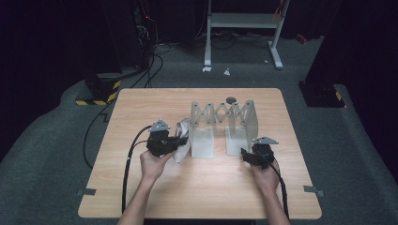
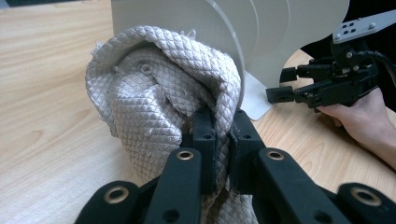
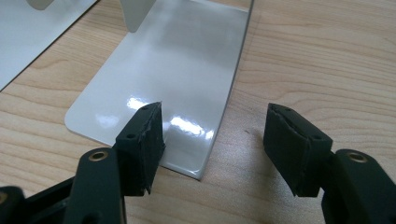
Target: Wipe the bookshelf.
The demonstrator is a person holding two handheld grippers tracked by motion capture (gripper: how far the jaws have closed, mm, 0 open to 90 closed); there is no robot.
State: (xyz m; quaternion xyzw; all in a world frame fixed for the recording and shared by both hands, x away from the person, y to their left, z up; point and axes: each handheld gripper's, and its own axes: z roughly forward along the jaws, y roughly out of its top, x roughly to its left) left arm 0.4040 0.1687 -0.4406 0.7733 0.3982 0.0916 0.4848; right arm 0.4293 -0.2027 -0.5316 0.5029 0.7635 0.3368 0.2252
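Note:
A grey quilted cloth [image 2: 154,88] hangs bunched in front of my left gripper [image 2: 223,140], whose jaws are shut on a fold of it. From above, that cloth [image 1: 183,140] sits just left of a white fold-out rack [image 1: 224,123] with two flat feet. My left gripper [image 1: 177,142] is beside the rack's left foot [image 1: 202,143]. My right gripper [image 1: 244,153] rests low on the table at the near corner of the right foot [image 3: 173,88], jaws open around that corner with nothing pressed between the pads. That right gripper [image 2: 285,91] also shows across the table in the left gripper view.
The wooden table [image 1: 141,108] has bare surface at left and along the near edge. A small dark round knob [image 1: 231,100] lies behind the rack. Cables [image 1: 126,173] trail from both grippers toward the front edge. A metal stand [image 1: 244,28] is on the floor beyond.

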